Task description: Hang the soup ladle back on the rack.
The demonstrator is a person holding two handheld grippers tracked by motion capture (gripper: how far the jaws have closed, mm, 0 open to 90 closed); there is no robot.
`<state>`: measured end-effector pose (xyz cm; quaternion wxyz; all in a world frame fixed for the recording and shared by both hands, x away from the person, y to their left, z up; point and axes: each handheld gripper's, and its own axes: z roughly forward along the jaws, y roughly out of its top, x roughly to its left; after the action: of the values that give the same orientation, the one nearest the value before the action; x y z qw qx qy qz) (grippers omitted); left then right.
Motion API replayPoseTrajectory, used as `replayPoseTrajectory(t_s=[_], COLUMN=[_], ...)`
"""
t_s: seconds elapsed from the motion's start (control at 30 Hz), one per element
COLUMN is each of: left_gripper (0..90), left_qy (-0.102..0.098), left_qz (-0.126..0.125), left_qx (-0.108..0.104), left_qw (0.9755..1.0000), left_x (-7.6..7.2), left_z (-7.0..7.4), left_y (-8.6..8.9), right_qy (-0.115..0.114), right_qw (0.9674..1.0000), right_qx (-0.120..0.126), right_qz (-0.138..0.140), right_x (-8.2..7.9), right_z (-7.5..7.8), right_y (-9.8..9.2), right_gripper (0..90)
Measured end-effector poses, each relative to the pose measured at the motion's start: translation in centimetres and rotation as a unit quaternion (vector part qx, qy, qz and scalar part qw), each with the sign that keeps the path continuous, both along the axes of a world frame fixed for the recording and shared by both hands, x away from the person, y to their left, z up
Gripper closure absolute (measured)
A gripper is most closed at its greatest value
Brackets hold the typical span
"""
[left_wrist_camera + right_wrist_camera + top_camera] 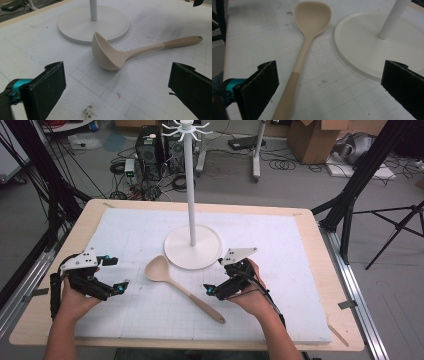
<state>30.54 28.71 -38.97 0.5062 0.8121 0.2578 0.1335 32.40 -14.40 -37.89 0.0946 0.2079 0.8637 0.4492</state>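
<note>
I'm seeing the ladle [182, 288] lying flat on the white mat [280, 310] of the bench [320, 245], bowl end just beside the round base of the white stand [192, 247] and not quite touching it, handle running toward my near right. I'm holding the left hand-held gripper [114, 273] over the mat to the left of the bowl, jaws spread wide with nothing between them; in the left gripper view the ladle [112, 56] is sitting ahead of the jaws, bowl facing left, the stand base [75, 27] right behind it. I'm holding the right hand-held gripper [216, 289] just right of the handle's middle, jaws also wide and gripping nothing. In the right gripper view the ladle [305, 45] is running up from the bottom edge, its darker handle end passing next to the left jaw, the stand base [362, 50] lying to the right. Neither hand-held gripper is touching the ladle.
</note>
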Motion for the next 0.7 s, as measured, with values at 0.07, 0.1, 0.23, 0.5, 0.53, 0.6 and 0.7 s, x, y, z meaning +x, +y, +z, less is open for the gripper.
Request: replayPoseTrajectory(t_s=[0.07,0.1,0.23,0.5,0.53,0.6,0.7], left_gripper=[1.7,1.7,1.7,1.6,1.7,1.7,1.6], left_qy=[0.0,0.0,0.0,0.001,0.001,0.001,0.001], left_qz=[0.0,0.0,0.001,-0.001,-0.001,-0.003,-0.003], left_qx=[0.001,0.001,0.002,0.002,0.002,0.004,0.004], left_qw=[1.0,1.0,1.0,1.0,1.0,1.0,1.0], left_x=[0.0,0.0,0.0,0.0,0.0,0.1,0.1], left_z=[0.0,0.0,0.0,-0.1,-0.1,-0.1,-0.1], left_y=[0.0,0.0,-0.1,-0.2,-0.2,-0.4,-0.4], right_qy=[0.007,0.009,0.02,0.045,0.052,0.062,0.071], right_qw=[1.0,0.9999,0.9992,0.9954,0.9947,0.9923,0.9903], right_qx=[-0.005,-0.007,-0.028,-0.071,-0.074,-0.092,-0.106], right_qz=[0.005,0.008,0.022,0.047,0.048,0.054,0.055], right_x=[0.1,0.2,0.5,0.8,0.8,0.8,0.8], right_z=[-0.3,-0.4,-1.4,-3.5,-3.7,-4.4,-4.9], right_y=[0.6,1.0,2.5,5.2,5.4,6.2,6.7], right_gripper=[0.3,0.3,0.3,1.4,3.1,5.9,10.6])
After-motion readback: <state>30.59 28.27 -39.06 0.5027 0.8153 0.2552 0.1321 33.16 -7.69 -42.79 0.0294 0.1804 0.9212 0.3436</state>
